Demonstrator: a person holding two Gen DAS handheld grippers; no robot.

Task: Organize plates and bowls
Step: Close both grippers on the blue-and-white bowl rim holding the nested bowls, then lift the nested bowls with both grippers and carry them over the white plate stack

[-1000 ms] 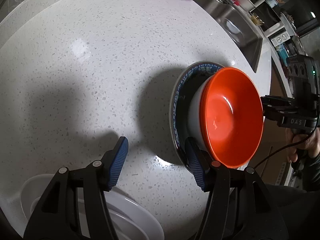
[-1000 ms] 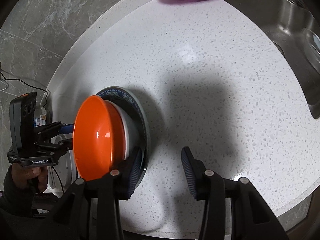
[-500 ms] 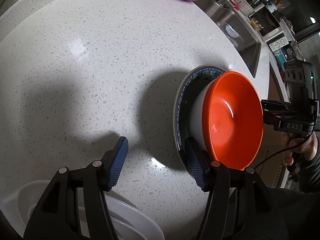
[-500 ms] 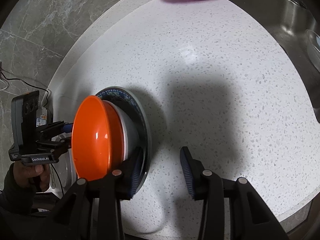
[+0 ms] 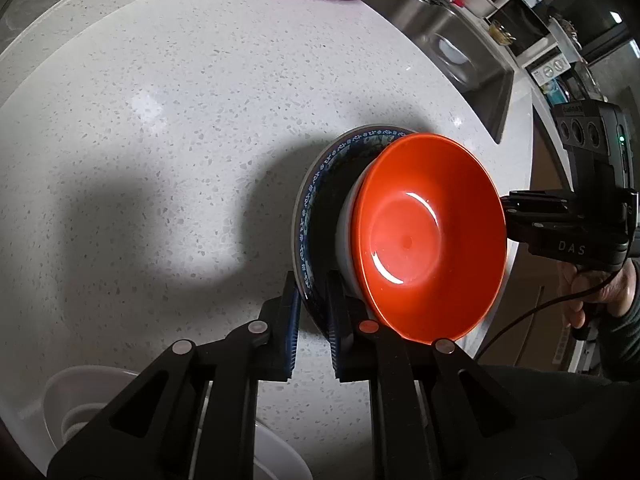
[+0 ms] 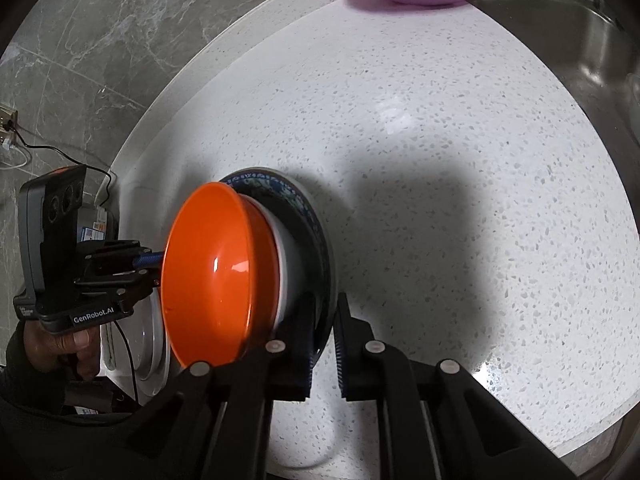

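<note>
Both hand-held grippers, left (image 5: 312, 320) & right (image 6: 324, 344), have just closed, pinching opposite rims of the blue-patterned plate (image 5: 316, 184). It sits on the white speckled surface (image 5: 160, 120), carrying the orange bowl (image 5: 428, 236) w/ a white bowl (image 5: 345, 236) beneath. Stack looks ready to lift.

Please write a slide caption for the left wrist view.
Left gripper shut on blue-patterned plate carrying orange bowl.

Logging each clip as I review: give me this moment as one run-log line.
left tool: just closed, shut on blue-patterned plate rim | right tool: just closed, shut on opposite rim | orange bowl on plate | plate on countertop
</note>
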